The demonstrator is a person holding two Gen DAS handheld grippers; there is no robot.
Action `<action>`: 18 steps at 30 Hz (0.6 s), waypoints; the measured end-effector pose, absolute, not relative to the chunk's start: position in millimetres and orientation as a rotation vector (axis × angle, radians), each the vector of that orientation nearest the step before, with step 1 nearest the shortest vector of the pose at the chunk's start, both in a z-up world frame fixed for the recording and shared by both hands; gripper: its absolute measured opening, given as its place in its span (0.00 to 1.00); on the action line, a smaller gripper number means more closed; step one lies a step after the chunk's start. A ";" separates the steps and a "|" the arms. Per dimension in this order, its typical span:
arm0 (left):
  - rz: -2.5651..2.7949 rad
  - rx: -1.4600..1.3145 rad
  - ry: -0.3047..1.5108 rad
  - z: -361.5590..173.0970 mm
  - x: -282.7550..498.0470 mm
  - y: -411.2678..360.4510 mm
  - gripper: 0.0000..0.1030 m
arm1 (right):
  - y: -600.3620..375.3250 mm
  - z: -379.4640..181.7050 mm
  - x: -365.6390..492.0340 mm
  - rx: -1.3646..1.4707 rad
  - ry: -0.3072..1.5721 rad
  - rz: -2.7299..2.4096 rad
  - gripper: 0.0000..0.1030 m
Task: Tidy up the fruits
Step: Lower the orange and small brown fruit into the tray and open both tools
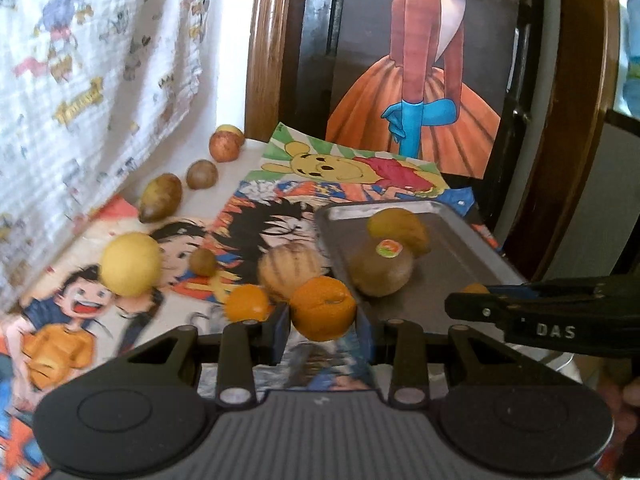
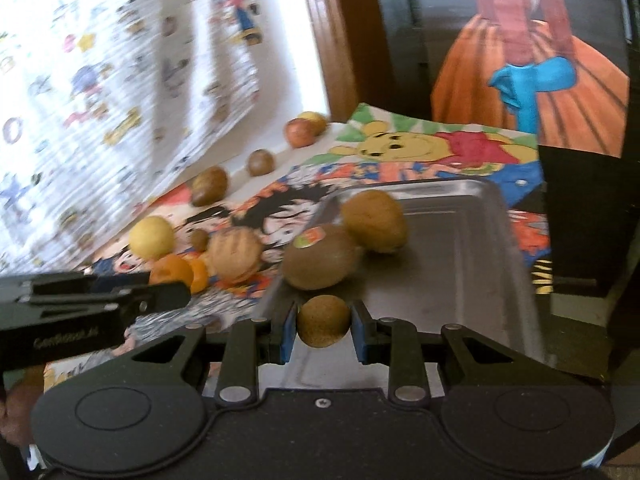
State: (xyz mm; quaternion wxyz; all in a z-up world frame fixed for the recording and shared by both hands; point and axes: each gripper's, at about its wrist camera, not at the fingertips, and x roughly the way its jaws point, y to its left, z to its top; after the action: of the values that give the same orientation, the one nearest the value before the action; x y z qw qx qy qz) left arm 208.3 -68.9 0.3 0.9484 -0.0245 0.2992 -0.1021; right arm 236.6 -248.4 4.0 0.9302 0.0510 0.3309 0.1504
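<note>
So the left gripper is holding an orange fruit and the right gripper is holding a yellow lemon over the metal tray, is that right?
Not quite. The left gripper does hold an orange fruit, but the right gripper holds a small brown kiwi, not a yellow lemon, over the metal tray. The right wrist view shows it.

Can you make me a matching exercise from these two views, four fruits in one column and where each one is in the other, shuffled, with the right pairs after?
Things:
1. round orange mandarin
2. small brown kiwi
3. large brown kiwi with a round sticker
4. round yellow lemon

Places:
A. on the cartoon poster, left of the tray
B. between the right gripper fingers
C. lying in the grey metal tray
D. between the left gripper fingers

Pairs: 1-D, 2-B, 3-C, 4-A
</note>
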 end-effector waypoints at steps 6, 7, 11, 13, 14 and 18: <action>-0.268 -0.043 0.613 -3.2 217.4 -96.1 0.38 | -268.5 -0.7 248.8 0.122 0.685 0.239 0.29; -0.277 -0.039 0.615 -4.4 218.6 -100.2 0.38 | -271.1 -1.6 251.0 0.123 0.686 0.229 0.29; -0.307 -0.022 0.632 -10.9 222.4 -111.6 0.37 | -280.7 -5.3 258.2 0.124 0.694 0.193 0.29; -0.318 -0.014 0.643 -14.9 224.4 -115.5 0.38 | -283.2 -7.2 260.1 0.120 0.698 0.181 0.29; -0.321 -0.010 0.648 -16.6 225.3 -117.4 0.38 | -284.2 -8.2 260.8 0.119 0.700 0.177 0.29; -0.327 0.011 0.662 -21.0 226.9 -122.8 0.38 | -285.2 -12.4 262.9 0.115 0.711 0.172 0.29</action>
State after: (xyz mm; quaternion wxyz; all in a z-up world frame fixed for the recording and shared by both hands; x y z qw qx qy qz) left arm 226.9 -122.8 -21.0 0.9326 0.0051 0.3235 -0.1600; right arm 262.9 -285.2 -12.4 0.9322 0.0563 0.3476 0.0839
